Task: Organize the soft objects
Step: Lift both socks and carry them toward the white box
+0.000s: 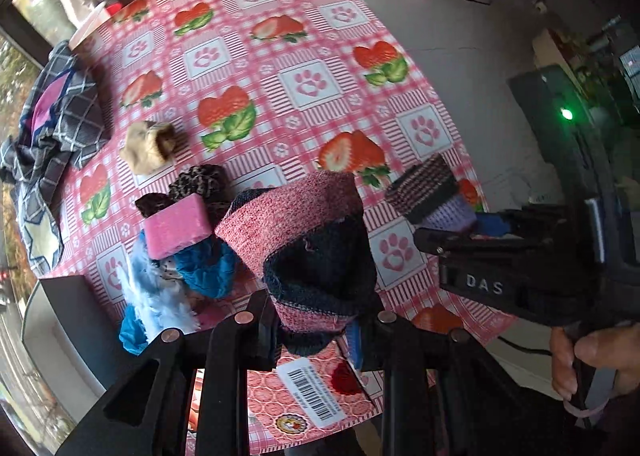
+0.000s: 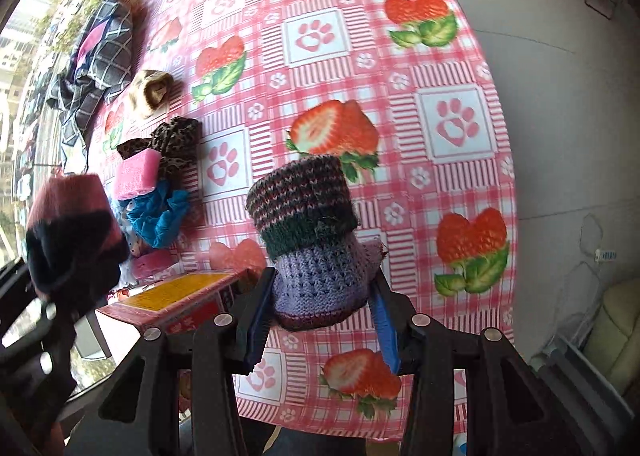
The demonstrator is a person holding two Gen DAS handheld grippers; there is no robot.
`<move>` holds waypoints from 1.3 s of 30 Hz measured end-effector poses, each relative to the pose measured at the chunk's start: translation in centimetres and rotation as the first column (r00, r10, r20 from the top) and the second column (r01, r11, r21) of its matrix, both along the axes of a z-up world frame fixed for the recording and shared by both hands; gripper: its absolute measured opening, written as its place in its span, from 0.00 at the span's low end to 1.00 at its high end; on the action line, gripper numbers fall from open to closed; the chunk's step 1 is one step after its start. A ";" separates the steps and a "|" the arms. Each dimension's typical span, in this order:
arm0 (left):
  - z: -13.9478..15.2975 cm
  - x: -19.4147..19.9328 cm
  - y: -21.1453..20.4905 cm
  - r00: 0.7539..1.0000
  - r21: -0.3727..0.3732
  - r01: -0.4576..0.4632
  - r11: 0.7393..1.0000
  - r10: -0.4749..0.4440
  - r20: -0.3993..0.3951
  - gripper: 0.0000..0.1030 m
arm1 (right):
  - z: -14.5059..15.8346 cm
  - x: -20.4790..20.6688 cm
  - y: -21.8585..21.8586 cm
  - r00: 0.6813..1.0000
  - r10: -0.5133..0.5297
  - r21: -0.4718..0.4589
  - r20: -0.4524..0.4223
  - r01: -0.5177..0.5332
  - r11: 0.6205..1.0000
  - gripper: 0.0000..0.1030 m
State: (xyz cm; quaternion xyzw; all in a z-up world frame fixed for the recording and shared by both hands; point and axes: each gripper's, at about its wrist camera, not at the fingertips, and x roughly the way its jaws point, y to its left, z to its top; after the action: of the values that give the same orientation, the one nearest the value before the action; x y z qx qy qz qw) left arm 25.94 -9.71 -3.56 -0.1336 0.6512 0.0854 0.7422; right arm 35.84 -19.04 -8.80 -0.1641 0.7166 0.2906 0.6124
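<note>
The left gripper (image 1: pixel 320 320) clamps a pink-and-black sock (image 1: pixel 304 240) at lower center of its frame. The right gripper (image 2: pixel 320 320) clamps a purple knitted sock (image 2: pixel 316 256) above the strawberry tablecloth (image 2: pixel 400 76).

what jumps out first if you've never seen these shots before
Each gripper holds a knitted piece up over the table: the left gripper is clamped on a pink and black sock, the right gripper on a purple striped knit piece. Below spreads a loud pink strawberry tablecloth, with a heap of soft things at its left edge topped by a pink sponge.
</note>
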 end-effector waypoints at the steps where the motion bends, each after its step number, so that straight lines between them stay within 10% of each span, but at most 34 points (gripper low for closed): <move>1: 0.1 0.1 -0.7 1.000 0.005 0.025 1.000 -0.025 0.004 0.26 | -0.1 0.1 -0.4 1.000 -0.009 -0.003 -0.002 0.009 1.000 0.45; 16: 2.0 -2.5 -7.9 0.952 0.015 0.278 0.960 -0.278 0.125 0.26 | 0.2 -0.7 -5.7 0.992 -0.117 -0.054 0.048 0.120 0.991 0.45; 30: 3.7 -12.1 -5.8 0.961 0.038 0.207 0.978 -0.210 0.178 0.26 | -0.6 -4.6 -8.5 0.966 -0.254 0.000 0.051 0.254 0.967 0.30; 34: 4.3 -13.6 -5.0 0.965 0.063 0.184 0.981 -0.193 0.180 0.27 | -2.6 -4.1 -9.3 0.960 -0.266 -0.069 0.089 0.272 0.960 0.68; 39: 4.2 -14.3 -4.0 0.973 0.069 0.155 0.985 -0.165 0.164 0.27 | -3.9 -2.3 -10.4 0.938 -0.318 -0.078 0.140 0.330 0.941 0.69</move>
State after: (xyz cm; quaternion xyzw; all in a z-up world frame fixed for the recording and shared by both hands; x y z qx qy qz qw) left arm 11.60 -13.71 0.62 -0.0669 0.5919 0.0319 0.8026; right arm 33.54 -29.45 -12.69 -0.0923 0.7077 0.1384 0.6867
